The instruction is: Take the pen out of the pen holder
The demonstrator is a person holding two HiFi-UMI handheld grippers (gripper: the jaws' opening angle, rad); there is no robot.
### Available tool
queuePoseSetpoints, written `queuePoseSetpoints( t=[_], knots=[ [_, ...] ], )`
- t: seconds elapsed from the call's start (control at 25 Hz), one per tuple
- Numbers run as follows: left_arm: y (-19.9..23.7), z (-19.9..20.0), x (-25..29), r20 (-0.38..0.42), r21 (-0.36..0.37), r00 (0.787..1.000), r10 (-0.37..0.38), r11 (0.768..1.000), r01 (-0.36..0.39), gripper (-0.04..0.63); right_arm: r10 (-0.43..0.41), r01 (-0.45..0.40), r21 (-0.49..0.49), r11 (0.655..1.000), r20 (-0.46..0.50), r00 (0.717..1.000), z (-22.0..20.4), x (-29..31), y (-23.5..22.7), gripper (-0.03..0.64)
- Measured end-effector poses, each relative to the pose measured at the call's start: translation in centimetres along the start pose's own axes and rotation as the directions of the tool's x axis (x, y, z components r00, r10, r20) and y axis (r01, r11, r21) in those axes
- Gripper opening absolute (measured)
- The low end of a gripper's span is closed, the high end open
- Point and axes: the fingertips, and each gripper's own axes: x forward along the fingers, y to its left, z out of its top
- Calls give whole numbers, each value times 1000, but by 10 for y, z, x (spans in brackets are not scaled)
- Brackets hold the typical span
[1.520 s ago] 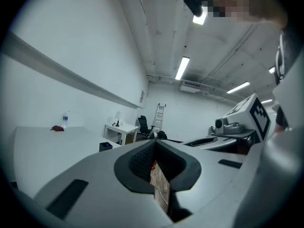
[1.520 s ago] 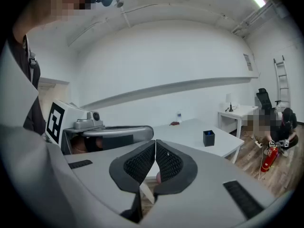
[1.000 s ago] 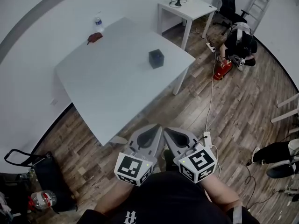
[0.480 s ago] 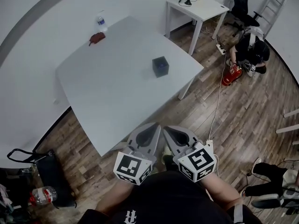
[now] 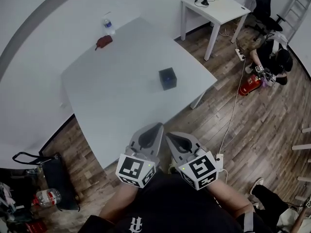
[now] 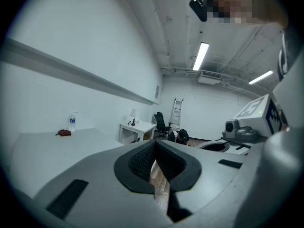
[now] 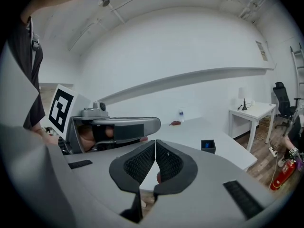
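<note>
So the pen holder [image 5: 167, 78] is that small dark cube sitting on the white table [image 5: 116, 91], toward the table's right-hand edge with nothing touching it. From the head view I honestly can't make out the pen, but in the right gripper view there's a bit of blue poking up inside the holder, which I'd guess is the pen [image 7: 207, 145]. Far past the holder, at the back edge of the table, there's a water bottle [image 5: 108, 23] and a small red thing [image 5: 103, 41], both well apart from it. The left gripper [image 5: 151, 132] and right gripper [image 5: 174, 142] are well short of the holder, off the table's near edge, side by side close to the person's body. Both have their jaws pressed together with nothing between them. The task hasn't really started imo. If I were doing it: step in, spread one gripper's jaws before getting there, come down from above so the cube doesn't tip or slide, pinch the pen above the rim, then lift straight up. The other gripper could steady the holder.
</note>
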Motion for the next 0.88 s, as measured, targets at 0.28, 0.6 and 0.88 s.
queuePoseSetpoints(
  t=[0.28,0.6,0.88],
  knots=[
    [16,3,40,-12,4,1000,-5,1000,5,6,-7,7,14,1000,-12,1000,-3,13,-25,15],
    [46,-4,83,-40,-1,999,-9,1000,9,6,-29,31,44,999,-46,999,-4,43,-56,15],
    [85,-27,132,-94,2,995,-16,1000,17,6,-51,62,96,993,-113,992,-14,78,-88,15]
  ],
)
